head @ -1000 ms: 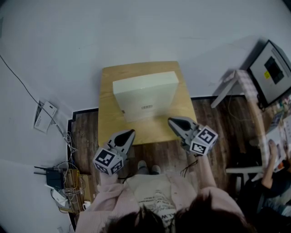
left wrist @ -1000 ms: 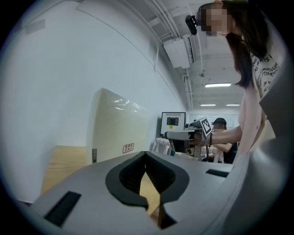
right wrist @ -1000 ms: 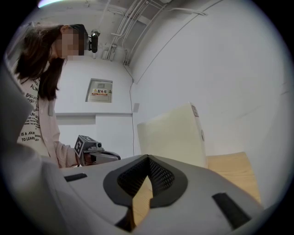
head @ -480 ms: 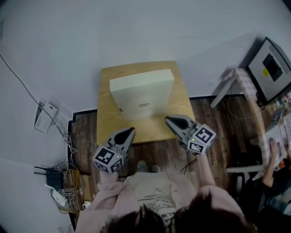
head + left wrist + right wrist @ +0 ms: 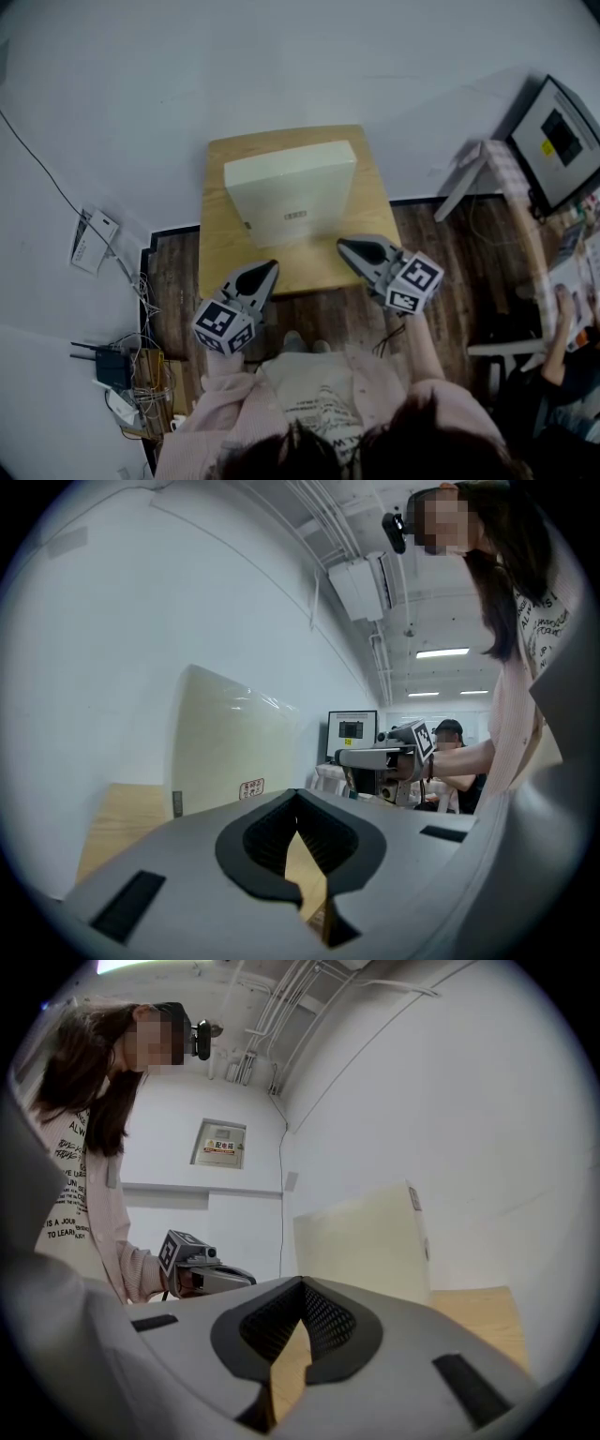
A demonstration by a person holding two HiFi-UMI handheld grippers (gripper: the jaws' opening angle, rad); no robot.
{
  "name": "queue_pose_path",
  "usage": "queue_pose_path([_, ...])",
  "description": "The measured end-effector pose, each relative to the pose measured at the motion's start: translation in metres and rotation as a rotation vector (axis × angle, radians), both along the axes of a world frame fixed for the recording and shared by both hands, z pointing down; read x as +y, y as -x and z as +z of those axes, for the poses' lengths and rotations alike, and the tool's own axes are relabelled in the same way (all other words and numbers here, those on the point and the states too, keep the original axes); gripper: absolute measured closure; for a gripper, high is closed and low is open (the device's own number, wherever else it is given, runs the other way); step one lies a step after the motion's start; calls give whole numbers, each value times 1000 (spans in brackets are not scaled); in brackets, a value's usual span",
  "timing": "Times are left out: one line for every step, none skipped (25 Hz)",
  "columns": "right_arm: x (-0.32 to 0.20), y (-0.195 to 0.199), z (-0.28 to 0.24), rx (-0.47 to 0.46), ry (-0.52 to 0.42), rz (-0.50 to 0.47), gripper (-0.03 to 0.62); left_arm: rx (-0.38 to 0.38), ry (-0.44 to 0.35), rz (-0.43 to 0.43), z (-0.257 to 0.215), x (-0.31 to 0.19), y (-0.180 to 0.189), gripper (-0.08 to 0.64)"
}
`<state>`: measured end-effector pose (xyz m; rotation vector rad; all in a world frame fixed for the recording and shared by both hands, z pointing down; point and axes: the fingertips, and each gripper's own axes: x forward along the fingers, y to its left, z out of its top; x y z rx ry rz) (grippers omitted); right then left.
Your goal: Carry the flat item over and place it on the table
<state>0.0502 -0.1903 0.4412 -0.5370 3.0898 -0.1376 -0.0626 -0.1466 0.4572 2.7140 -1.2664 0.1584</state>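
A flat cream box (image 5: 291,190) with a small label lies on the small wooden table (image 5: 220,253), which stands against the white wall. My left gripper (image 5: 270,269) is shut and empty, at the table's front left edge, short of the box. At the front right edge, my right gripper (image 5: 343,246) is also shut and empty. In the left gripper view the box (image 5: 230,747) rises beyond my shut jaws, with the right gripper (image 5: 380,758) across from them. The right gripper view shows the box (image 5: 361,1241) on the table (image 5: 473,1312) and the left gripper (image 5: 211,1277).
A monitor (image 5: 562,145) and a white stand (image 5: 473,173) are at the right, with another person (image 5: 562,328) seated below them. On the floor at the left lie a router with cables (image 5: 112,366) and a white device (image 5: 92,239). Wood floor surrounds the table.
Both grippers stay shut and empty near the table's front edge. The right gripper has drifted slightly left. The box lies where it was.
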Motion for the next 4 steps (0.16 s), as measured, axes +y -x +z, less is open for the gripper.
queue_pose_path([0, 1, -1, -1, -2, -3, 606, 0, 0, 0, 0, 0, 0, 560])
queue_pose_path([0, 1, 0, 0, -3, -5, 604, 0, 0, -1, 1, 0, 0, 560])
queue_pose_path([0, 1, 0, 2, -3, -7, 606, 0, 1, -1, 1, 0, -1, 560])
queue_pose_path([1, 0, 1, 4, -2, -8, 605, 0, 1, -2, 2, 0, -1, 560])
